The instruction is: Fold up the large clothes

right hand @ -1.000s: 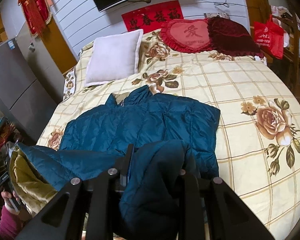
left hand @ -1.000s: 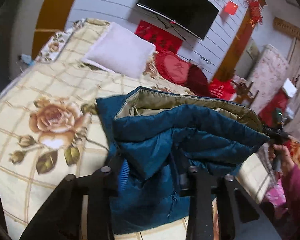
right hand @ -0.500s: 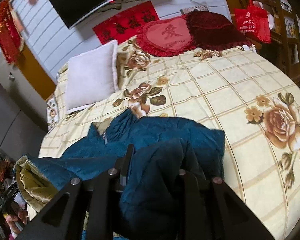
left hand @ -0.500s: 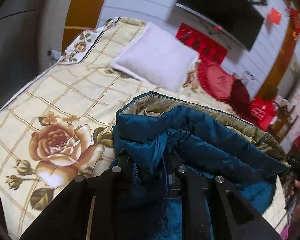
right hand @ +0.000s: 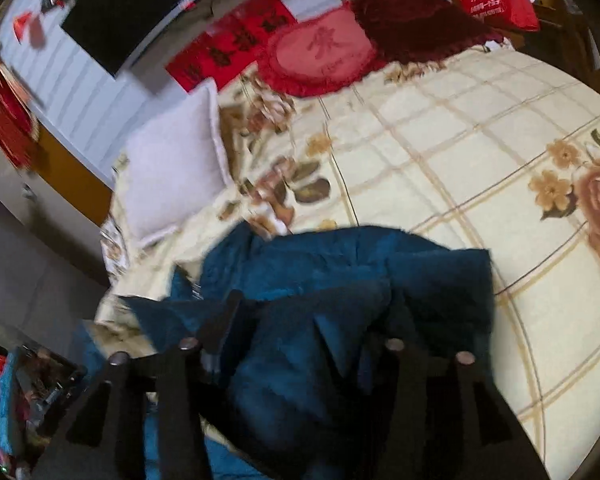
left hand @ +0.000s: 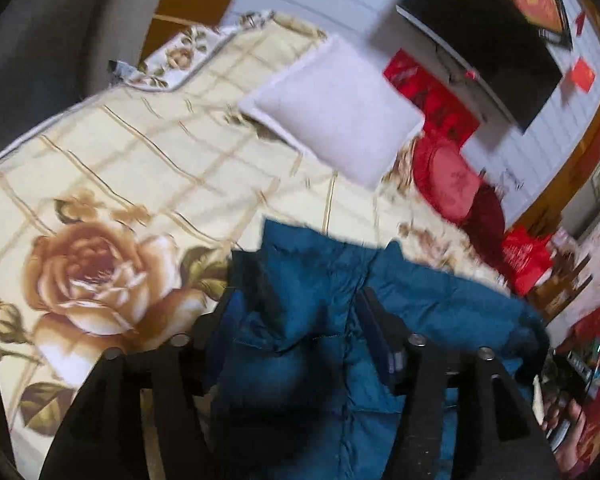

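Both my grippers, left (left hand: 300, 316) and right (right hand: 308, 320), pinch puffy blue jacket (left hand: 420, 292) hem below white pillow (left hand: 336, 108); light, soft, slippery. Grip seams, fingers closed.

Your open run is the bedspread (right hand: 480, 152): bare cloth from the blue jacket (right hand: 340, 272) out to the right edge and across the middle. At the head edge the white pillow (right hand: 172, 176) blocks the left corner; the red heart cushion (right hand: 320, 52) and dark red cushion (right hand: 412, 24) fill the rest. Left of the jacket, bare bedspread (left hand: 132, 152) reaches the left edge.
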Tool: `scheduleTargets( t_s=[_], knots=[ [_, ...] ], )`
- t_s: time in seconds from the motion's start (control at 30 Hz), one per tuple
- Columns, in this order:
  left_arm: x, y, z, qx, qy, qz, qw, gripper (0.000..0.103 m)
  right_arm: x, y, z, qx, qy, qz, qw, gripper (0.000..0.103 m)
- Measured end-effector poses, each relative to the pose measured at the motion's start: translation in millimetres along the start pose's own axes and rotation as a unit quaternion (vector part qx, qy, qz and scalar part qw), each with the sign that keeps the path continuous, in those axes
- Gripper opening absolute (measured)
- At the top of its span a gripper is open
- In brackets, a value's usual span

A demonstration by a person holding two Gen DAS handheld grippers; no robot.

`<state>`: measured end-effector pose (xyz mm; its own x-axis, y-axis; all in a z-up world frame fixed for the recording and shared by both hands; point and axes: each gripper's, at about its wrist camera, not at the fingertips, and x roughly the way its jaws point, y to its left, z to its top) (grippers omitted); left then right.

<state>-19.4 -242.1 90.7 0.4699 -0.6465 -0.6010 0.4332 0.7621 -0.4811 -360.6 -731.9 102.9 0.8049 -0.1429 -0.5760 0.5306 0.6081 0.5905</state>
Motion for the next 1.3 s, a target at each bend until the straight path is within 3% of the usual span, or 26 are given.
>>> scheduleTargets(
  t_s=[0.1,0.2,0.3,0.33,0.4,0.47,0.53,0.63,0.7,0.73,0.8,0.83,1.0,1.07,1.1,1.2,1.3],
  knots=[
    [-21.2,-4.8,-4.1,0.0,-0.001,0.004,1.0,0.083,-28.6,5.9,-6.4,-0.017,-0.021,-0.026,0.999,0.061],
    [-29.0,-10.1,-25.6,0.001,0.015,0.027,0.9995,0.083,-57.3,19.0,-17.8,-0.069,-0.077,-0.08,0.991,0.063],
    [-20.9,-11.7,-48.8,-0.001,0.034,0.038,0.9987,0.083,-80.4,30.8,-25.9,-0.099,-0.135,-0.09,0.982,0.076],
    [-16.8,-13.5,-54.3,0.004,0.041,0.045,0.9982,0.083,-79.9,35.3,-27.3,-0.107,-0.131,-0.077,0.982,0.076],
    [-3.6,-19.7,-64.5,0.028,0.047,0.077,0.9955,0.083,-60.4,50.3,-34.4,-0.152,-0.076,-0.056,0.984,0.076],
    [5.2,-24.6,-68.3,0.044,0.041,0.098,0.9933,0.083,-25.3,70.7,-49.7,-0.22,-0.009,-0.082,0.972,0.076],
    [12.3,-28.4,-70.0,0.055,0.034,0.108,0.9921,0.083,8.6,89.6,-61.2,-0.275,0.009,-0.109,0.955,0.076],
    [19.0,-29.3,-67.8,0.064,0.026,0.104,0.9922,0.083,58.6,104.4,-55.1,-0.304,0.027,-0.145,0.941,0.076],
    [20.6,-26.4,-65.0,0.065,0.017,0.094,0.9933,0.083,93.1,99.4,-45.3,-0.305,0.041,-0.2,0.93,0.076],
    [21.0,-24.9,-63.1,0.064,0.01,0.089,0.9939,0.083,109.6,89.0,-39.8,-0.287,0.057,-0.217,0.931,0.078],
    [21.3,-22.1,-58.9,0.062,-0.004,0.079,0.9949,0.084,124.2,72.3,-35.2,-0.245,0.061,-0.21,0.945,0.079],
    [21.1,-20.3,-57.1,0.059,-0.008,0.074,0.9955,0.083,127.2,66.2,-35.8,-0.233,0.043,-0.209,0.949,0.079],
    [10.3,-12.5,-49.6,0.04,-0.012,0.069,0.9968,0.083,127.5,73.3,-48.5,-0.251,0.049,-0.253,0.933,0.079],
    [3.7,-8.1,-46.7,0.026,-0.02,0.074,0.9967,0.083,112.6,84.6,-54.6,-0.242,0.047,-0.266,0.932,0.078],
    [1.8,-5.9,-45.8,0.018,-0.021,0.077,0.9967,0.083,102.8,95.7,-58.4,-0.241,0.036,-0.258,0.935,0.078],
    [-0.9,-1.3,-45.3,0.004,-0.02,0.076,0.9969,0.083,72.3,136.5,-74.8,-0.258,0.009,-0.16,0.953,0.078],
    [0.8,-3.2,-51.1,0.011,-0.016,0.082,0.9964,0.083,73.9,190.5,-100.2,-0.305,0.038,-0.057,0.95,0.081]
  ],
)
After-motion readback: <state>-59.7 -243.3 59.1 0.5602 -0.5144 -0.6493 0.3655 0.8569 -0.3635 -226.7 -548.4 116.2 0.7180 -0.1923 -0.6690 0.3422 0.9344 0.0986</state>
